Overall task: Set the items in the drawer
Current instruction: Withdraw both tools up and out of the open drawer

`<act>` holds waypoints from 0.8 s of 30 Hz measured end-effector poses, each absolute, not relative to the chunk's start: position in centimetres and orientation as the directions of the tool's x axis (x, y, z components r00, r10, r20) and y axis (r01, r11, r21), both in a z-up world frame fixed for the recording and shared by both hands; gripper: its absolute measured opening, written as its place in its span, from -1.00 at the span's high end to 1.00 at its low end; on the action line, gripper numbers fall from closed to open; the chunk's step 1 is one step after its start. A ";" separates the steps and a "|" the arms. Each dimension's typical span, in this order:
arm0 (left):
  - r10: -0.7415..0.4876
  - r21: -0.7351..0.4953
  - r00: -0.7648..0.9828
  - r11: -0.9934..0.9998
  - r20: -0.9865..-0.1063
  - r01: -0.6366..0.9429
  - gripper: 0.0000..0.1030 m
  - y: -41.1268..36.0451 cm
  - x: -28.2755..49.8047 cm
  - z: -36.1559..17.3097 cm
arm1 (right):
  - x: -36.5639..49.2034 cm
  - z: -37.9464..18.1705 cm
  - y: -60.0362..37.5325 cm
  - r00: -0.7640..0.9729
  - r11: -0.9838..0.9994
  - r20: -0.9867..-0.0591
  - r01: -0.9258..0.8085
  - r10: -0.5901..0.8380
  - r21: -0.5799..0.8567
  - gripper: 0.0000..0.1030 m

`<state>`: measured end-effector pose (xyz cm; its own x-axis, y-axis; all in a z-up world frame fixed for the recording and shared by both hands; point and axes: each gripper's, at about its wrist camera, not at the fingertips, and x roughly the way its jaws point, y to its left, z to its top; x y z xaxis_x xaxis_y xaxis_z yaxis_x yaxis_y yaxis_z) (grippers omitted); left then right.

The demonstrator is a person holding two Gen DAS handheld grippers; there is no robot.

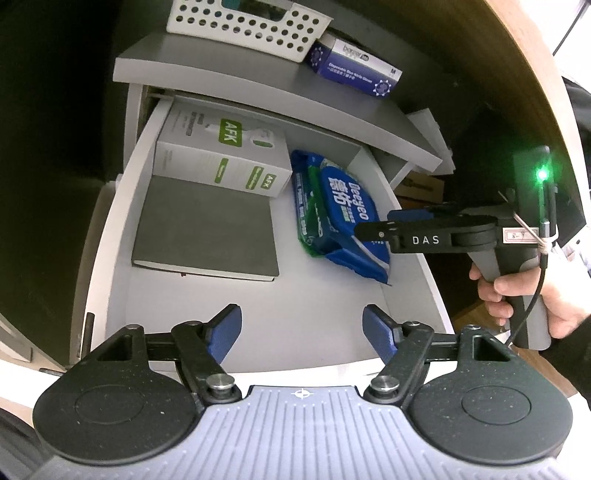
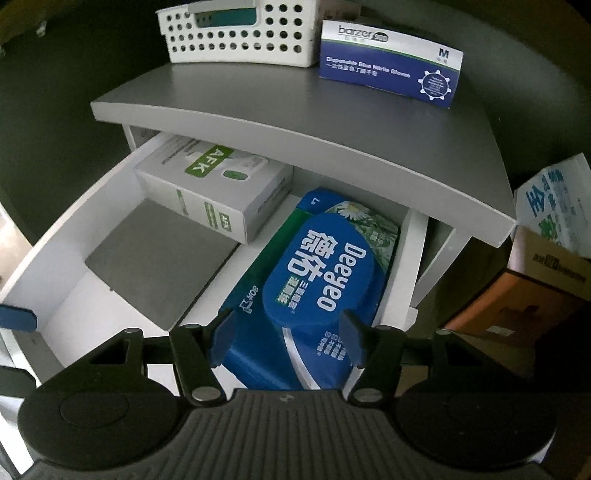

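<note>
A white drawer (image 1: 122,206) (image 2: 74,229) stands pulled out of a grey-topped cabinet. Inside lie a white AFK box (image 1: 221,155) (image 2: 210,184) at the back left, a grey notebook (image 1: 207,229) (image 2: 159,258) in front of it, and a blue Deeyeo wipes pack (image 1: 340,206) (image 2: 325,266) tilted along the right wall. My left gripper (image 1: 302,332) hangs open above the drawer's front edge, holding nothing. My right gripper (image 2: 288,339) (image 1: 360,230) is open, its blue pads either side of the pack's near end.
On the cabinet top (image 2: 295,110) stand a white perforated basket (image 1: 243,26) (image 2: 240,33) and a blue glove box (image 1: 354,62) (image 2: 388,62). Cardboard boxes (image 2: 535,295) crowd the right side. A hand (image 1: 517,295) holds the right gripper's handle under a wooden desk edge (image 1: 535,74).
</note>
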<state>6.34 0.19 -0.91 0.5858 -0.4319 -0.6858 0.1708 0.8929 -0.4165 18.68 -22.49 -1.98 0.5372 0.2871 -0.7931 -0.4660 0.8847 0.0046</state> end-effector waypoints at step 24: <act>-0.423 -0.348 0.665 0.903 -0.616 0.252 -0.56 -0.6 4.6 2.9 | 14.1 2.3 -23.3 0.624 0.909 -0.697 -0.406 0.354 0.099 -0.42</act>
<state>4.64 -0.62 2.85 0.6647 -0.4229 -0.6159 0.2522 0.9030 -0.3478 14.12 -23.30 2.32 0.6236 0.3544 -0.6968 -0.4061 0.9085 0.0987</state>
